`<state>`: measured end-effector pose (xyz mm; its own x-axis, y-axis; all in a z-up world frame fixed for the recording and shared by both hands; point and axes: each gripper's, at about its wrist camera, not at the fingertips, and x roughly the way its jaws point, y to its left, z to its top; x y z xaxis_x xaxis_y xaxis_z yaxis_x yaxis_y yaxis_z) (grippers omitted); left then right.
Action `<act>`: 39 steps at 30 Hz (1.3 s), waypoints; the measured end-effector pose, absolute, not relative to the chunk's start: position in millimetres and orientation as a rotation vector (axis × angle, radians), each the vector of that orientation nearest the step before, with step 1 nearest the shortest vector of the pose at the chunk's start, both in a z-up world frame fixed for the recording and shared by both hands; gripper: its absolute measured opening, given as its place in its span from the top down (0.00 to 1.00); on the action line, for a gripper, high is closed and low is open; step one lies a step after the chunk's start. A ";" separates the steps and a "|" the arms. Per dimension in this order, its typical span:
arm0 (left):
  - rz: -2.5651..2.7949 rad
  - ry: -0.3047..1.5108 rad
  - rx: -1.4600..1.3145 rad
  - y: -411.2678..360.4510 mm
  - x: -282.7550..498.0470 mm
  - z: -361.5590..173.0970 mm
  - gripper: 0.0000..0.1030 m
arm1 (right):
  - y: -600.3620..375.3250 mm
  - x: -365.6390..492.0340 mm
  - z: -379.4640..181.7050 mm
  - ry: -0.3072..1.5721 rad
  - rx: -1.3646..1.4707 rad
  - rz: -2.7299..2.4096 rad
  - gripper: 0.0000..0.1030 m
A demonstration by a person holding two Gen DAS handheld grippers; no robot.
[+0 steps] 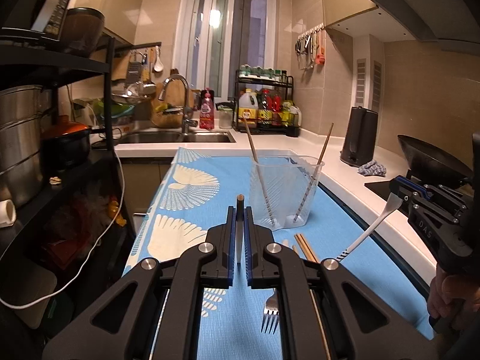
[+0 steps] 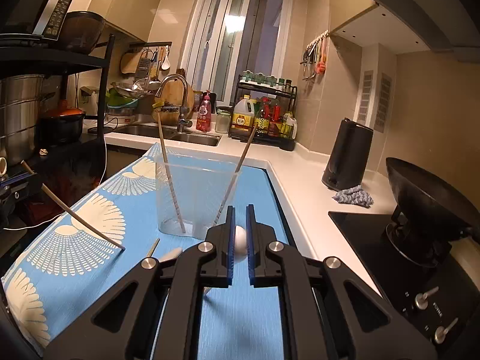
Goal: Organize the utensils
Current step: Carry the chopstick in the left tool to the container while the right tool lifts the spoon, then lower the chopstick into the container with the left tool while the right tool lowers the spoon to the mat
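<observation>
My left fingers [image 1: 239,234] clamp a wooden chopstick [image 1: 239,228]; my right fingers [image 2: 240,240] grip a white spoon [image 2: 241,243], both raised for dropping into the clear plastic cup [image 1: 286,192] at twelve o'clock.

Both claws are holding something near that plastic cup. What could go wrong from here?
1. The left gripper pinches a chopstick near one end; the long free end could swing and knock the light cup.
2. The right gripper holds a spoon by one end; it might slip.
3. Two chopsticks already lean in the cup; more could tip it.
</observation>
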<state>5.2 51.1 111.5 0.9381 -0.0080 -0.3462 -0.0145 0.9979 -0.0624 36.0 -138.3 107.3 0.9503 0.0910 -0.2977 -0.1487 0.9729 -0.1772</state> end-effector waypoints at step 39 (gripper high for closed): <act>-0.167 0.365 -0.110 70.1 22.1 122.5 0.95 | -244.9 40.4 47.5 0.615 0.127 0.095 0.88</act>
